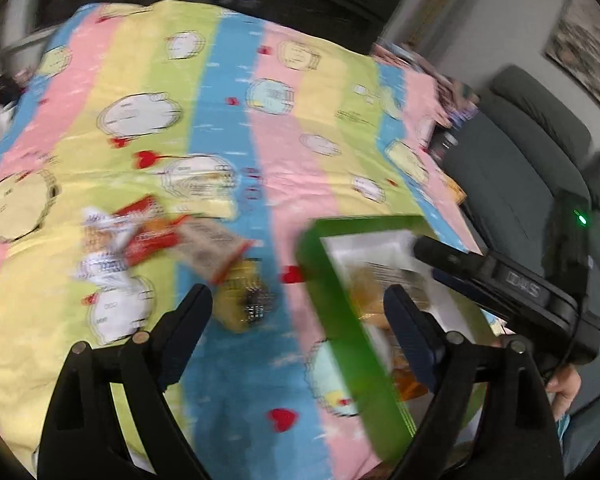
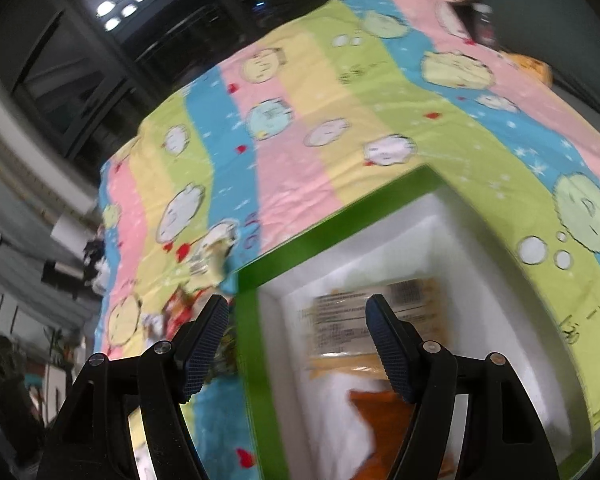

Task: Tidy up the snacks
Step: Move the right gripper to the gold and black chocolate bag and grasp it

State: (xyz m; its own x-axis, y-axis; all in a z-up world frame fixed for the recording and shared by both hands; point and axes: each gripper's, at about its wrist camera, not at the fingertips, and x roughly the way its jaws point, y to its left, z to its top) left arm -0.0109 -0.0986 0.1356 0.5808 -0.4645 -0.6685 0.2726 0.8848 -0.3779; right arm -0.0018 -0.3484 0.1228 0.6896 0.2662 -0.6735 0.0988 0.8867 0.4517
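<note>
Left wrist view, blurred by motion: a cloth [image 1: 228,128] in pink, yellow, green and blue stripes, printed with round cartoon faces and red hearts, covers the whole work surface. The left gripper [image 1: 298,300] hangs above it with its 2 fingers spread wide and nothing between them. Loose snacks lie on the cloth just beyond its left finger: a heap of red and white snack packets [image 1: 136,236] and a yellow packet [image 1: 242,300] nearer the middle. To the right sits a green-rimmed box [image 1: 340,304] with a white lining, tilted in the picture, holding orange and tan packets. The right gripper's black body [image 1: 512,280] reaches in over the far right of the box, with a hand [image 1: 566,386] partly visible beneath it. Beyond the cloth are dark window frames at the far side, a grey-green sofa [image 1: 540,148] on the right, and a framed picture [image 1: 588,60] on the pale wall above it.

Right wrist view: the right gripper [image 2: 298,342] hovers over the box [image 2: 320,236], fingers apart and empty. Inside the white lining, a tan packet [image 2: 356,320] with printed text lies flat, with an orange packet [image 2: 380,412] nearer the camera. The loose packets [image 2: 196,272] sit on the cloth [image 2: 300,128] left of the box. Dark windows reflecting ceiling lights [image 2: 124,4] fill the far left.
</note>
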